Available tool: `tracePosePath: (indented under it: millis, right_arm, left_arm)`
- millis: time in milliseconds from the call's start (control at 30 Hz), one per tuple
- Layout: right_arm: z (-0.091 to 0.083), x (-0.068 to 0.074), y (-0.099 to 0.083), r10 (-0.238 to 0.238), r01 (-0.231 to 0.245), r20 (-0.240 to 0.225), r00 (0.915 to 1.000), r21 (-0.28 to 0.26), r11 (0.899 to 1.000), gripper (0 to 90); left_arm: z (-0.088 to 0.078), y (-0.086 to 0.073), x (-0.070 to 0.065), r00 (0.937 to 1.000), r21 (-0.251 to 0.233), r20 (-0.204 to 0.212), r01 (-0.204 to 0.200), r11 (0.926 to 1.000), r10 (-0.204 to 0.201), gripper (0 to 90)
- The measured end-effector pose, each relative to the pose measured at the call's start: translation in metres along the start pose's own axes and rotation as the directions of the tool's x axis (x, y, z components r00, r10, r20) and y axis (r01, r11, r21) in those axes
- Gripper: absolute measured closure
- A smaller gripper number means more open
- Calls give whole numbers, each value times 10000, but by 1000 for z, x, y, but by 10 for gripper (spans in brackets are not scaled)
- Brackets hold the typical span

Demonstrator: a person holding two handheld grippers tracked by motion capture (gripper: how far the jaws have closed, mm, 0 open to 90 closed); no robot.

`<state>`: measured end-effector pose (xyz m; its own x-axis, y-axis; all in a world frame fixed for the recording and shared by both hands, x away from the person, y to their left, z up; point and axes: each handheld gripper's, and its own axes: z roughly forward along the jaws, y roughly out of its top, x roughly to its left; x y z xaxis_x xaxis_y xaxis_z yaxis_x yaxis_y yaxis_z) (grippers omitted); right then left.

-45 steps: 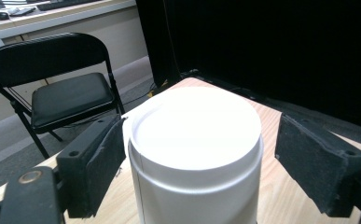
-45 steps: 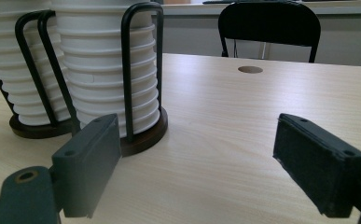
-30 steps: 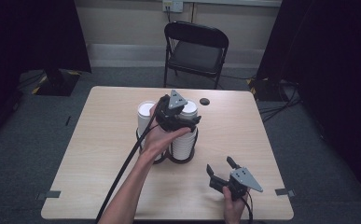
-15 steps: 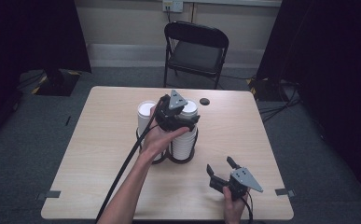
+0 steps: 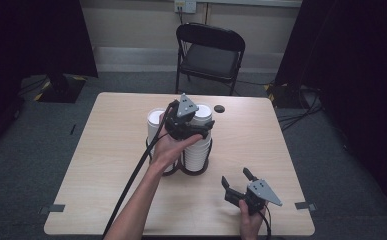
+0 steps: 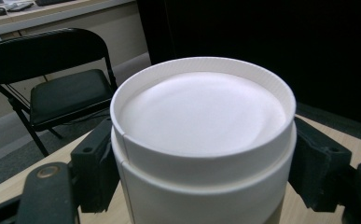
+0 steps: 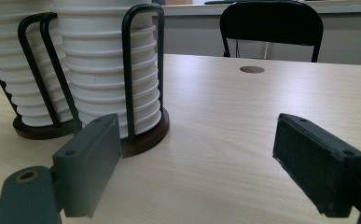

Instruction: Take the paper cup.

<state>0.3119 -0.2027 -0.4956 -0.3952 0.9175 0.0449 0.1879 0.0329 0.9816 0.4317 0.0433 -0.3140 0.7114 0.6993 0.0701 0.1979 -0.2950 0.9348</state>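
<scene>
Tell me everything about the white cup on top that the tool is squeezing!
The top cup is plain white, looks like paper, and sits upside down, so its flat round bottom with a raised rim faces up. A thin seam runs down its side. It caps the right-hand stack of nested white cups, held in a black wire holder on a dark round base on the wooden table. The left tool has just been closing, and its black pads press the cup's two sides.

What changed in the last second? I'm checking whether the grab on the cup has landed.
The left gripper has just closed its jaws onto the top cup of the right-hand stack. Both hands, the stacks, and the open right gripper stayed put.
</scene>
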Motion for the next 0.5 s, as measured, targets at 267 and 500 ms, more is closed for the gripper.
tracePosePath:
  millis: [267,500]
  right_arm:
    - [0,0,0,15,-15,-12,10000,2,10000,146]
    - [0,0,0,5,-5,-13,10000,23,10000,146]
  left_arm:
    - [-7,4,1,10000,-520,-19,83,9986,-84,224]
    - [-15,9,2,9998,-1001,-95,183,9948,-194,224]
